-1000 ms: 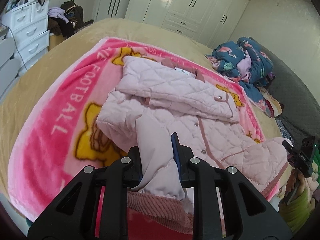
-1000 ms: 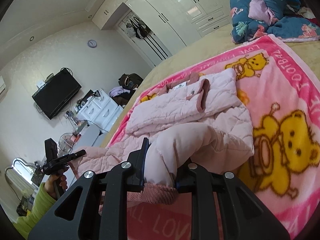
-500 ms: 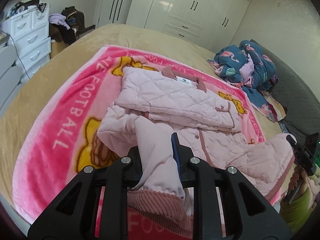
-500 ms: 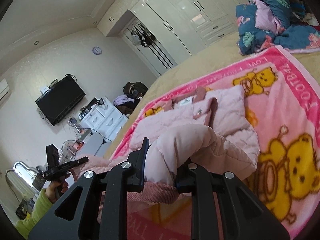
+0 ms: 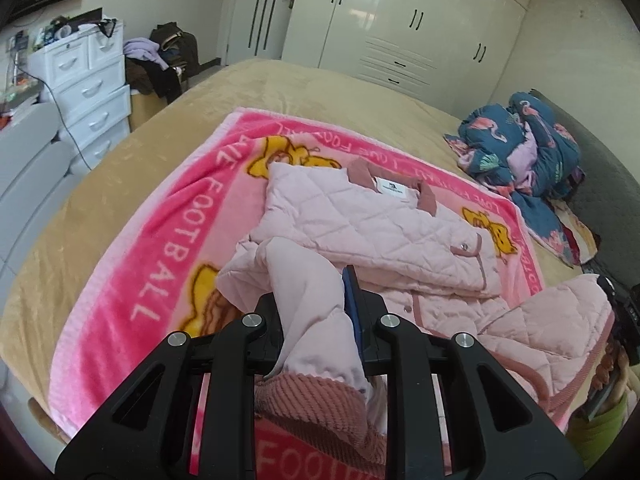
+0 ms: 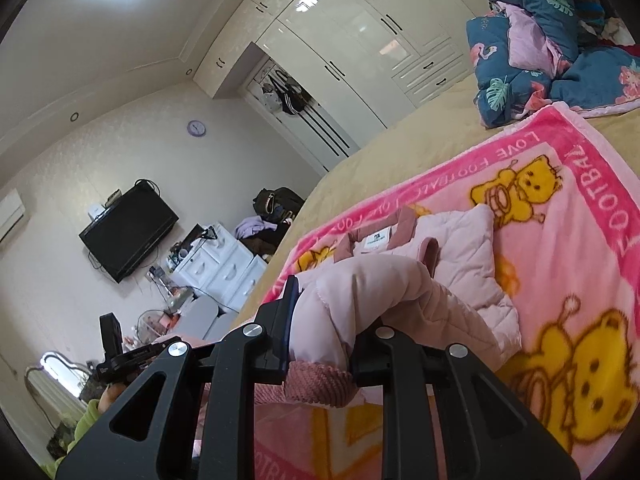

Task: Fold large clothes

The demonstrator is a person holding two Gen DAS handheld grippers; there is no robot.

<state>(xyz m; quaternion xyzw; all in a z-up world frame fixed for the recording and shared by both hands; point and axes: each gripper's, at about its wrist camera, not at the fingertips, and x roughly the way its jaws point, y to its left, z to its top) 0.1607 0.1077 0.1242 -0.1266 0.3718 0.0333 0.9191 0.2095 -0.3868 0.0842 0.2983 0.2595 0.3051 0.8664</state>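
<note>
We lift both sleeves of the jacket off the blanket.

Nearest us, our left gripper is clenched on one sleeve of the pale pink quilted jacket just above its ribbed cuff, and our right gripper grasps the other sleeve likewise. Beyond them the jacket's folded body lies on the bright pink bear-print blanket, spread over the tan bed; white wardrobes stand behind.

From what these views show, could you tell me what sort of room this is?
Most likely a home bedroom: a bed with a pink blanket spread on it, white built-in wardrobes along the wall, and a white chest of drawers.
</note>
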